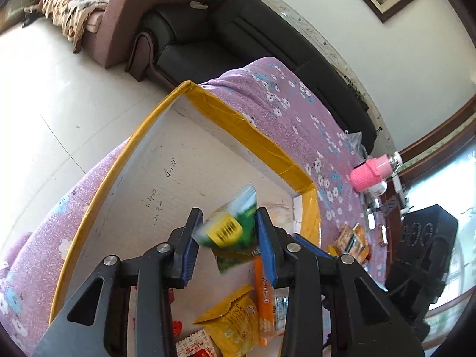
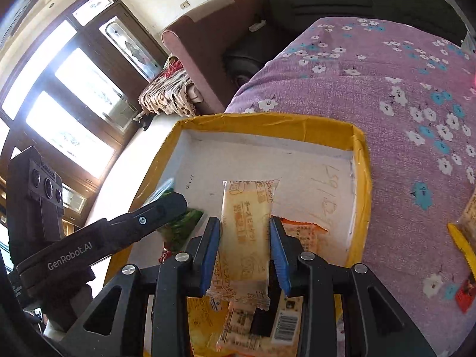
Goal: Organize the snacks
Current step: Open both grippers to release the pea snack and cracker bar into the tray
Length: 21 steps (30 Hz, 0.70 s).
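Note:
A shallow white box with a yellow-taped rim (image 1: 238, 120) (image 2: 267, 125) lies on a purple flowered cloth. My left gripper (image 1: 227, 223) is shut on a green and yellow snack packet (image 1: 230, 226) and holds it above the box floor. My right gripper (image 2: 245, 227) is shut on a pale cream and orange snack packet (image 2: 248, 232), held over the box. The left gripper's arm (image 2: 119, 229) and its green packet (image 2: 181, 226) show at the left of the right wrist view. Several packets lie in the box: a yellow one (image 1: 232, 321), an orange one (image 1: 263, 288), a red and white one (image 1: 193, 345).
More snack packets lie on the cloth to the right of the box (image 1: 352, 242) (image 2: 464, 238). A pink-wrapped bottle (image 1: 372, 172) stands at the cloth's far edge. A dark sofa (image 1: 226, 38) and a brown armchair (image 2: 208, 47) stand beyond. A black device (image 1: 422, 255) is on the right.

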Tool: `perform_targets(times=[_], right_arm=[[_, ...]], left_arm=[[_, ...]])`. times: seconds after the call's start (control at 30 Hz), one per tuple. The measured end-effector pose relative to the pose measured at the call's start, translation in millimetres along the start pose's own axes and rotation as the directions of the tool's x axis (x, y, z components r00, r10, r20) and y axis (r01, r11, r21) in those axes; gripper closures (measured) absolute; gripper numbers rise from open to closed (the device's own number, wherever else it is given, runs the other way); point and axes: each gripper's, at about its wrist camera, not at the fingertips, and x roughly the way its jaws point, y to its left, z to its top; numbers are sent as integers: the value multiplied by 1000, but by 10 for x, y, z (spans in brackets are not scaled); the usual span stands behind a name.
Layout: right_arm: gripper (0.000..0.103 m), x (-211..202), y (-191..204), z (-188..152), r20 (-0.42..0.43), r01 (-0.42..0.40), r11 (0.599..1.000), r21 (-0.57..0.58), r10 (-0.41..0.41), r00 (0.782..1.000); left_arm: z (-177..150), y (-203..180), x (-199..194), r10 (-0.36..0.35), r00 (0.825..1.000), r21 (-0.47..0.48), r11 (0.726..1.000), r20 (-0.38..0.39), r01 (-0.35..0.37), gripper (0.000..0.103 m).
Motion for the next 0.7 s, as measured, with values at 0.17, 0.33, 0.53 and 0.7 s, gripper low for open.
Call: perform_targets(times=[0.17,0.33,0.53,0.7], right_arm=[[65,-18,1,-19,7,-26,1000,13,26,1000],[64,-387,0,-121,72,-35,999,0,35,997],[60,-1191,-157,-410,203,-53,999,-1,53,978],[52,-1996,-395,-717,347,-34,999,29,22,938]], left_arm=[[-37,64,-89,-23,1000,-36,999,1,23,67],[-158,-124,-347,-10,999,-2,1000,50,10,59],[-514,-604,-892,-197,969,100,978,148,183,54],[-840,-1140,-1410,-285,936,218,946,205,240,54]])
